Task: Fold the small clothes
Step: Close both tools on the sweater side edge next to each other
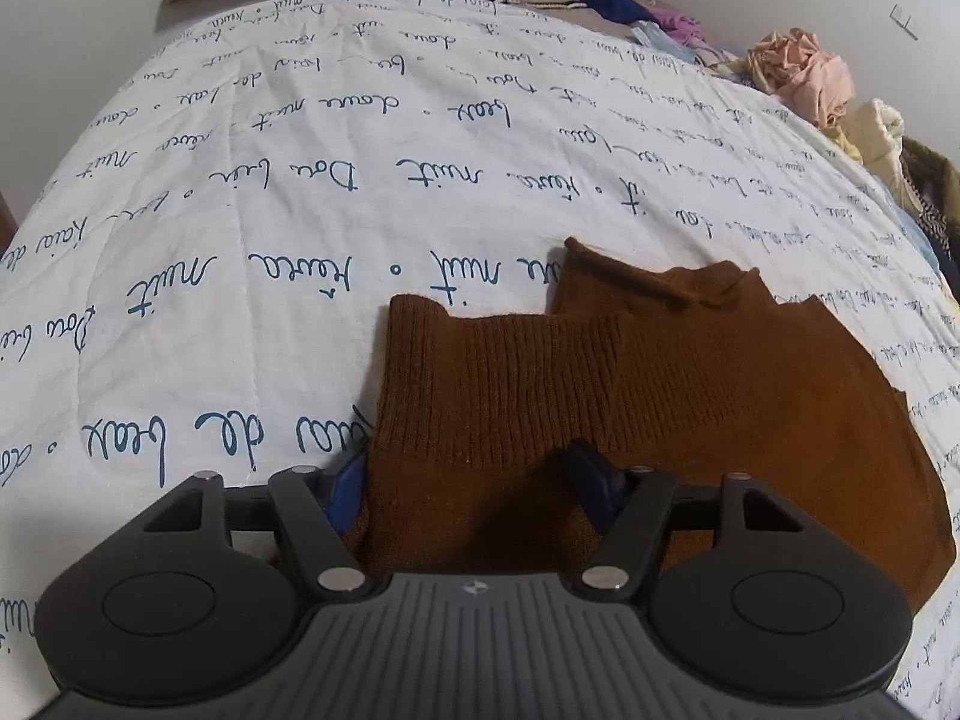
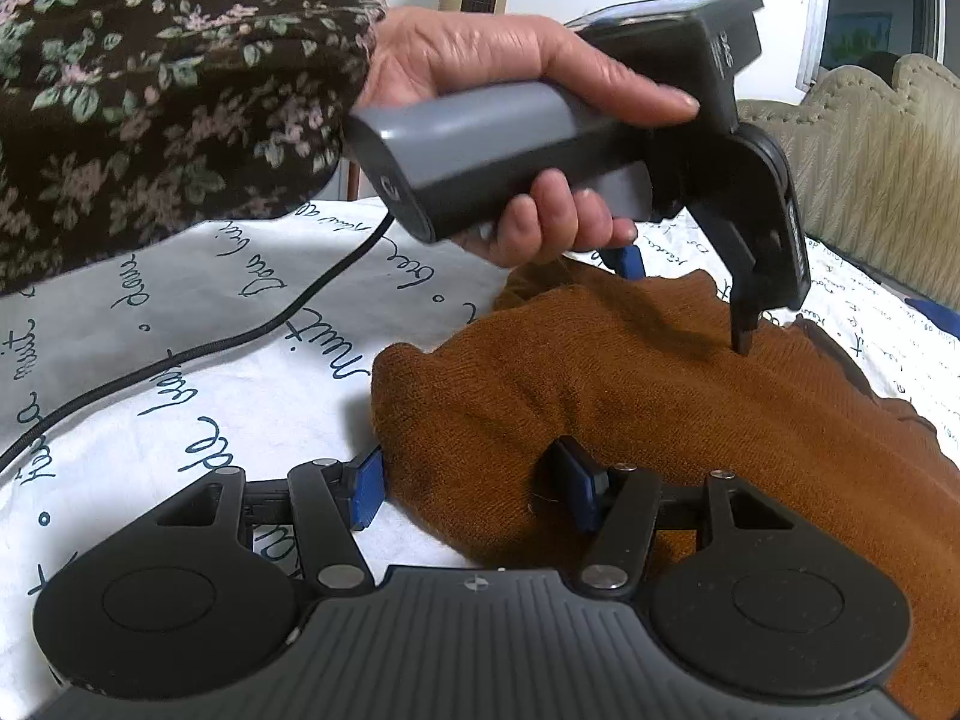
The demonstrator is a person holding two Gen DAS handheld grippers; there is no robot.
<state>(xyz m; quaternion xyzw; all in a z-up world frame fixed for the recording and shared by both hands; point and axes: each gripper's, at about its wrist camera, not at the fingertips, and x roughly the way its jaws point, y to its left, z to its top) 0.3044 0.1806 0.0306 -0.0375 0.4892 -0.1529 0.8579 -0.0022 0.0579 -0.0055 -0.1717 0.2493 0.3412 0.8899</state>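
straddling one brown sweater [image 1: 630,396], two tools

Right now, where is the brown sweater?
The brown sweater lies on the lettered white quilt, low and right of centre in the left wrist view, its near edge between the left gripper's fingers.
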